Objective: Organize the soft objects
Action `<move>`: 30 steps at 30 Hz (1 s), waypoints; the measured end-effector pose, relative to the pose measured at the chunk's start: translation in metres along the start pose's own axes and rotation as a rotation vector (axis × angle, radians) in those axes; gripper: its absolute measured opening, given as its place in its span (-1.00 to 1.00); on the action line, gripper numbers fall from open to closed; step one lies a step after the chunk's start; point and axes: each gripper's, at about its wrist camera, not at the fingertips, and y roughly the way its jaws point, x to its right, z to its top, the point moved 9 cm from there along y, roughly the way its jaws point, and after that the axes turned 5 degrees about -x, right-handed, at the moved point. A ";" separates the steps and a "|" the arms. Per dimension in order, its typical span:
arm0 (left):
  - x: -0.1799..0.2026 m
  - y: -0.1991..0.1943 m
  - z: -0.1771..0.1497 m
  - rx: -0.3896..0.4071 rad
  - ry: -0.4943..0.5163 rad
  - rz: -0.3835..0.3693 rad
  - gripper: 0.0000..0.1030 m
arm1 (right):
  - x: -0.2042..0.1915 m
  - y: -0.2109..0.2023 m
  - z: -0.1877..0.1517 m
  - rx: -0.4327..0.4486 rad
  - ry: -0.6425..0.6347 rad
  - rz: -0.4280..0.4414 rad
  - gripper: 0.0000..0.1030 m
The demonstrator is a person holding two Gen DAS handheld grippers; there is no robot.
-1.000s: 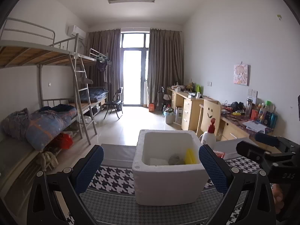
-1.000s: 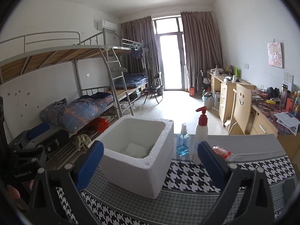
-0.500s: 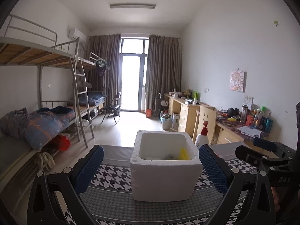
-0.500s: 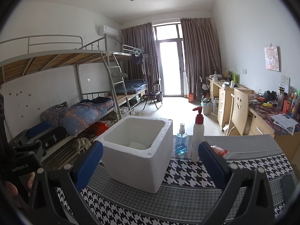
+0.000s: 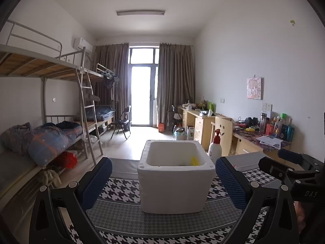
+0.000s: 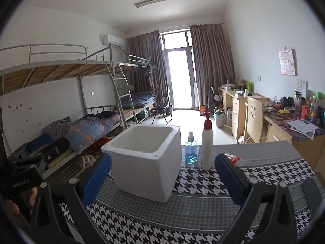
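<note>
Left wrist view puts the foam box (image 5: 175,185) dead ahead of the empty, spread left gripper (image 5: 163,180), the equally slack right gripper (image 6: 162,178) facing its corner.

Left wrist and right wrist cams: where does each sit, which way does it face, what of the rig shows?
Left wrist: on the left gripper, level, facing the white foam box head-on; its blue-padded fingers show, right gripper at the right edge.
Right wrist: on the right gripper, right of the box, facing forward; own fingers show, left gripper and a hand at the left edge.
Shared: box, red-capped white pump bottle, houndstooth tablecloth.
</note>
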 end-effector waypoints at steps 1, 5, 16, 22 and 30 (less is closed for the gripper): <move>0.000 -0.001 -0.001 0.004 -0.003 0.002 0.98 | 0.000 -0.002 -0.002 0.002 -0.005 -0.004 0.99; 0.002 -0.005 -0.006 0.013 -0.004 0.009 0.98 | 0.000 -0.007 -0.008 0.018 -0.015 -0.019 0.99; 0.005 -0.014 -0.019 0.011 -0.014 -0.006 0.98 | -0.006 -0.023 -0.017 0.072 -0.047 -0.035 0.99; 0.008 -0.020 -0.025 0.013 -0.012 -0.019 0.98 | -0.008 -0.025 -0.027 0.059 -0.050 -0.026 0.99; 0.010 -0.023 -0.034 0.016 -0.007 -0.034 0.98 | -0.009 -0.037 -0.031 0.119 -0.062 -0.039 0.99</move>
